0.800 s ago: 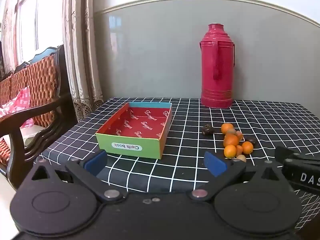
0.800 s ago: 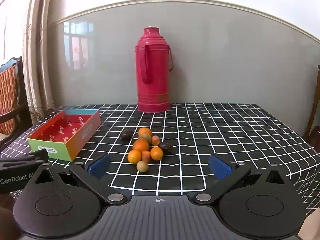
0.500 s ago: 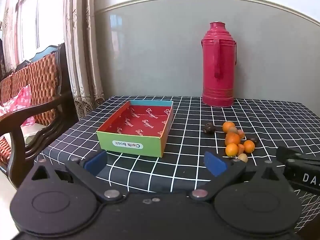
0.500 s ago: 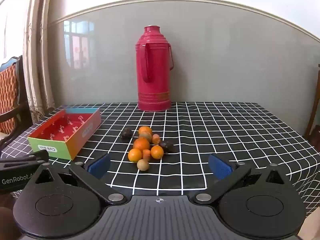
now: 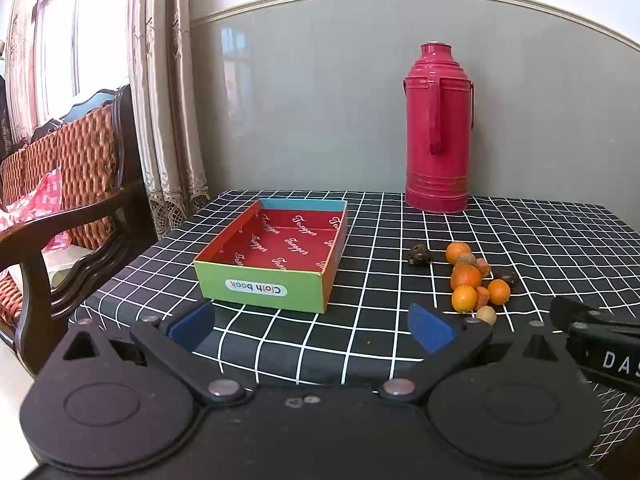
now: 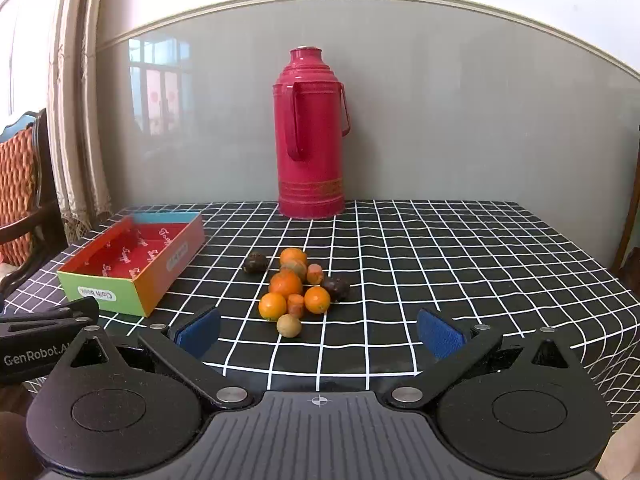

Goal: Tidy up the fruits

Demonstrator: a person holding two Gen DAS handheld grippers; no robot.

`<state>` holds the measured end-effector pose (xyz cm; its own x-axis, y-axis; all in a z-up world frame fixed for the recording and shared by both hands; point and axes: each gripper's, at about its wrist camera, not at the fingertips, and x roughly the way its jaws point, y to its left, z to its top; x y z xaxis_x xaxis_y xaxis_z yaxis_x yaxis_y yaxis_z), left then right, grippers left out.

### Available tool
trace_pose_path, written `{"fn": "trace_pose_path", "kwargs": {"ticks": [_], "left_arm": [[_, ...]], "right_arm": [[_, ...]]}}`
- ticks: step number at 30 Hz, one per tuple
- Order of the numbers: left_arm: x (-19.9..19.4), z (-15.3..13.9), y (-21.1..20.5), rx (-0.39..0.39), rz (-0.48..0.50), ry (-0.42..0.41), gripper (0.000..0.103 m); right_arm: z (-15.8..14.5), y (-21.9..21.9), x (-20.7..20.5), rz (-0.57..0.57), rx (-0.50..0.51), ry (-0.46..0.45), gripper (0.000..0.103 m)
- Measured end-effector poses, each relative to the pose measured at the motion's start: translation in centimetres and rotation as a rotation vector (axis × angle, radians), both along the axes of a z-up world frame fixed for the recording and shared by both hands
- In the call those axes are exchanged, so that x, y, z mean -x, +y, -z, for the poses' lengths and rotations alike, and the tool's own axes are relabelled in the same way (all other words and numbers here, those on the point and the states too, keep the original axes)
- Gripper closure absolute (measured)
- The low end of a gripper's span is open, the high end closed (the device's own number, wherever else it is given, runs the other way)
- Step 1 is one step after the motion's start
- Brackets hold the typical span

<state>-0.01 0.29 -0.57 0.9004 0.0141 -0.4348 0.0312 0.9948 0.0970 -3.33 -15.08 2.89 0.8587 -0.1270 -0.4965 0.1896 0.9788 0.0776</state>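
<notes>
Both views are drifting slightly back from the desk (image 6: pixel 440 240), the left claw (image 5: pixel 311 322) and right claw (image 6: pixel 319 330) hanging released, and the round fruits (image 6: pixel 296 292), touching in 1 pile, are risking rolling apart if nudged.

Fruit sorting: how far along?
Done: nothing yet; the box holds no fruit. In hand: nothing; the left gripper and right gripper are both open, short of the pile. Left: all the fruit, oranges and small dark and tan pieces, on the tablecloth beside the box.
</notes>
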Motion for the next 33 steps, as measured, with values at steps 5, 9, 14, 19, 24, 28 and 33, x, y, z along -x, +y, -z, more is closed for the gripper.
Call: {"fn": "trace_pose_path", "kwargs": {"ticks": [5, 9, 14, 19, 24, 28, 33], "left_arm": [[0.01, -0.01, 0.03, 0.000, 0.000, 0.000, 0.006], [0.01, -0.01, 0.03, 0.001, 0.000, -0.001, 0.006], [-0.01, -0.04, 0.00, 0.000, -0.001, 0.000, 0.006], [0.02, -0.03, 0.00, 0.002, -0.002, -0.001, 0.006], [0.02, -0.02, 0.02, 0.002, -0.001, -0.001, 0.006], [0.01, -0.05, -0.01, 0.003, -0.001, -0.002, 0.006], [0.00, -0.01, -0.04, 0.002, -0.002, -0.004, 0.006]], "right_arm": [[-0.08, 0.06, 0.02, -0.003, 0.002, 0.001, 0.000], [0.00, 0.13, -0.03, -0.006, 0.003, 0.005, 0.000], [0.03, 0.13, 0.00, -0.007, 0.002, 0.004, 0.000], [0.09, 0.11, -0.04, -0.009, 0.001, 0.005, 0.000], [0.06, 0.14, -0.02, -0.008, 0.001, 0.005, 0.000], [0.12, 0.21, 0.00, -0.009, 0.001, 0.007, 0.000], [0.08, 0.25, 0.02, -0.014, 0.003, 0.009, 0.000]]}}
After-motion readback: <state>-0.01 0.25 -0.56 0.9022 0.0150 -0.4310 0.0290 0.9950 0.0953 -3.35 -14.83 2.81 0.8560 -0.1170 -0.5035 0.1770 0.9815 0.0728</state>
